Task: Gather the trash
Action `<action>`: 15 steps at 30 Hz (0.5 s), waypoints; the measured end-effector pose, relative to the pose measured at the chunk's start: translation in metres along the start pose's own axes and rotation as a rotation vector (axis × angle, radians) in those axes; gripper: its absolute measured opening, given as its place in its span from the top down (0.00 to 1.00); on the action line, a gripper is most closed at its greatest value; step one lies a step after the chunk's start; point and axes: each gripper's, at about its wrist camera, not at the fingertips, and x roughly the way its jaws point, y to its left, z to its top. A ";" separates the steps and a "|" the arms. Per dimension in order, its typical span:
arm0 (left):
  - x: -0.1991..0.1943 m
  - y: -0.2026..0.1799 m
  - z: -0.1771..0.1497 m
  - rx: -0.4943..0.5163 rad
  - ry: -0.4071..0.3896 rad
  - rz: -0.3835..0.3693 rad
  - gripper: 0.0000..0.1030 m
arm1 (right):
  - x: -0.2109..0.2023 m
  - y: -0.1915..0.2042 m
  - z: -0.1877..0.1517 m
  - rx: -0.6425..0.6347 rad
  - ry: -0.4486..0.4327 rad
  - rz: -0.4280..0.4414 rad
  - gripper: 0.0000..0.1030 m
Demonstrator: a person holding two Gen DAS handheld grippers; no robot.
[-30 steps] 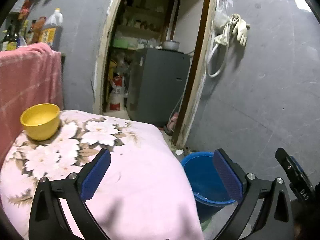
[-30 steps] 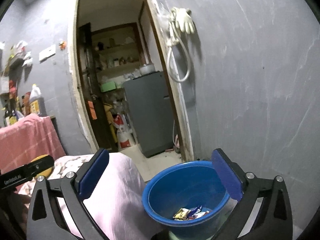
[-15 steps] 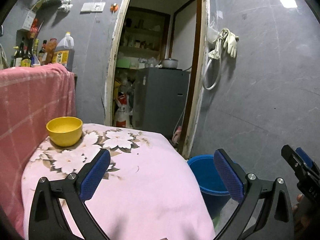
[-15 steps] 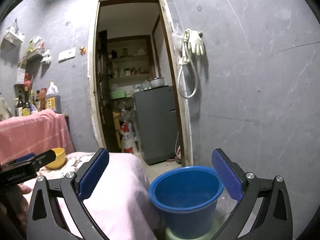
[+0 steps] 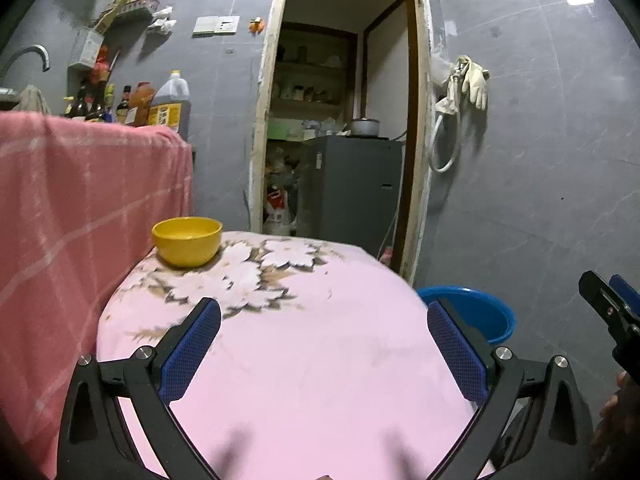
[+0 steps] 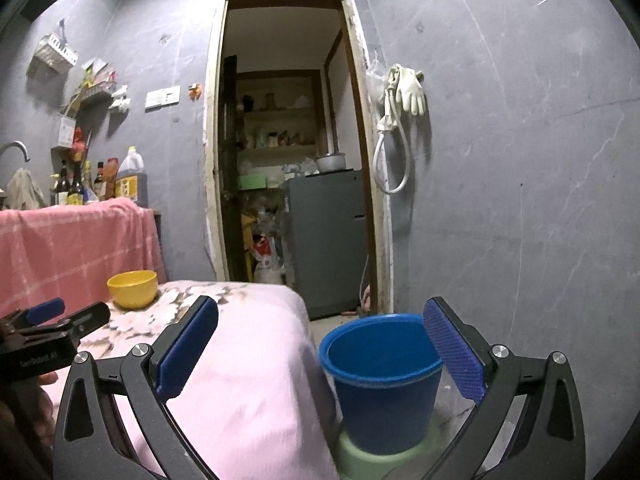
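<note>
A blue bucket (image 6: 386, 376) stands on a green stool (image 6: 380, 460) to the right of the pink floral-covered table (image 5: 304, 360); its rim also shows in the left wrist view (image 5: 476, 314). Its inside is hidden from here. My left gripper (image 5: 324, 344) is open and empty above the table. My right gripper (image 6: 320, 344) is open and empty, held back from and above the bucket. No trash shows on the table.
A yellow bowl (image 5: 187, 241) sits at the table's far left. A pink-draped counter (image 5: 80, 208) with bottles (image 5: 168, 100) stands on the left. A doorway (image 5: 340, 136) opens to a grey fridge (image 5: 352, 188). Gloves (image 5: 474, 82) hang on the grey wall.
Both grippers have pulled back and risen. The bucket looks smaller and lower in the right wrist view and its contents no longer show. The bowl and table look farther off.
</note>
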 end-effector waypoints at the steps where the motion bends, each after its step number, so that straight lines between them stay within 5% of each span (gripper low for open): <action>1: -0.002 0.003 -0.004 -0.002 0.002 0.000 0.02 | -0.002 0.002 -0.003 0.009 0.001 0.002 0.00; 15: -0.020 0.020 -0.040 -0.042 -0.020 0.032 0.02 | -0.001 0.023 -0.039 -0.063 0.071 0.032 0.00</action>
